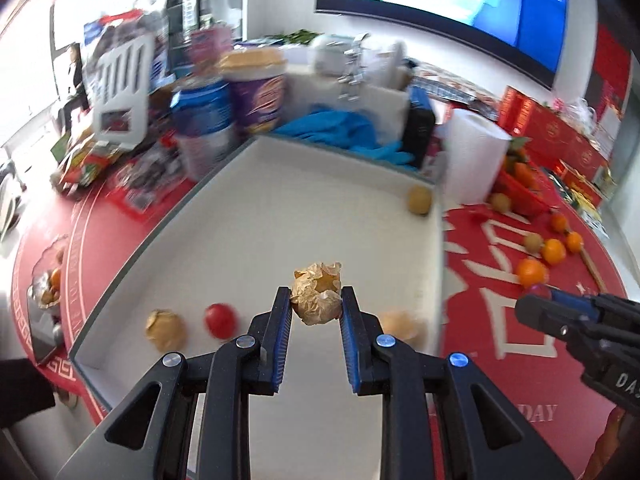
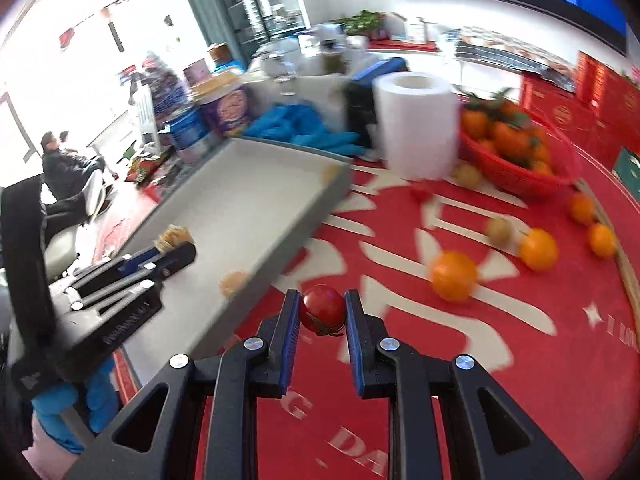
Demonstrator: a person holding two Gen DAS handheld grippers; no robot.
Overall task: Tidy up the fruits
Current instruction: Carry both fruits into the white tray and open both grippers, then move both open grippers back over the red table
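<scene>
A papery husked fruit (image 1: 316,294) is pinched by the left gripper (image 1: 316,300) at lower centre over the grey tray (image 1: 256,216), while only the right view shows a cherry tomato (image 2: 322,307) clamped in the right gripper (image 2: 322,312).

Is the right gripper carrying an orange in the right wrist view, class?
No, the right gripper is shut on a small red tomato, while the oranges lie loose on the red tablecloth.
</scene>
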